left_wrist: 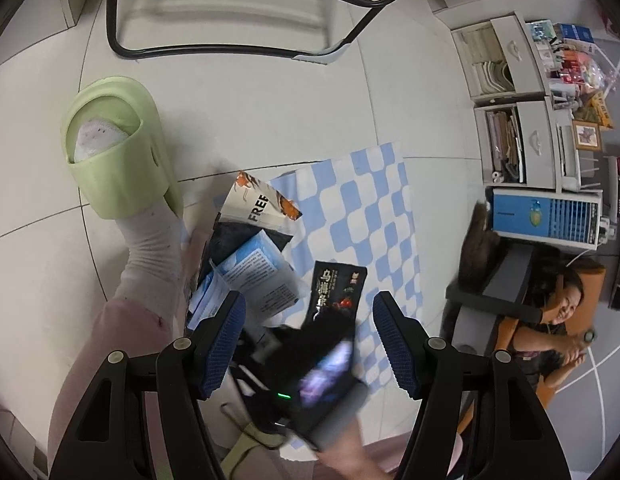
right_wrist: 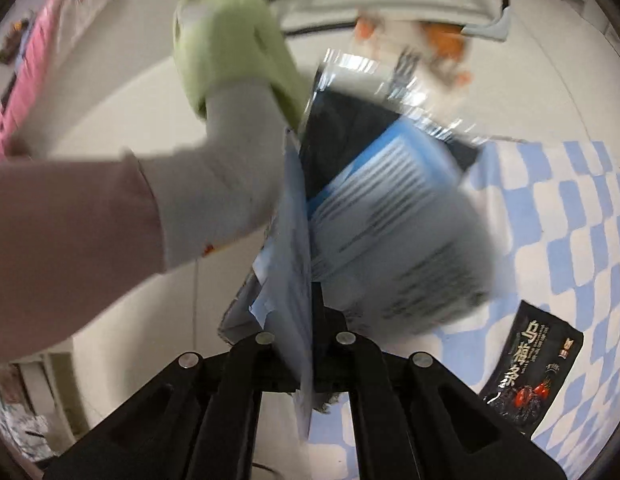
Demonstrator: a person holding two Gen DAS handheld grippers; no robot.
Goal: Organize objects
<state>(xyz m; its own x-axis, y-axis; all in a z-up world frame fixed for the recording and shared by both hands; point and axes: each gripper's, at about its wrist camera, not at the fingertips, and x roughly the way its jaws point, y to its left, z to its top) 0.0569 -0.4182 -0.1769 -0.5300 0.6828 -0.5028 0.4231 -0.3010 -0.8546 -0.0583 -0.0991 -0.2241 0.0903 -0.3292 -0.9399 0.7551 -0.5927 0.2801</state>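
My left gripper (left_wrist: 310, 312) is open and empty, held above the floor. Below it, my right gripper (left_wrist: 310, 392) shows blurred, holding a stack of flat packets (left_wrist: 250, 272): a blue-and-white one, a black one and a white one marked "FREE" (left_wrist: 258, 204). In the right wrist view my right gripper (right_wrist: 306, 320) is shut on this stack of packets (right_wrist: 382, 208), which is blurred. A black packet with Chinese writing (left_wrist: 338, 292) lies on a blue-and-white checked cloth (left_wrist: 370, 208); it also shows in the right wrist view (right_wrist: 534, 368).
A person's foot in a white sock and green slipper (left_wrist: 118, 152) stands left of the packets. A black chair frame (left_wrist: 230, 40) is at the back. White drawer units (left_wrist: 522, 100) and a seated person (left_wrist: 558, 312) are at the right.
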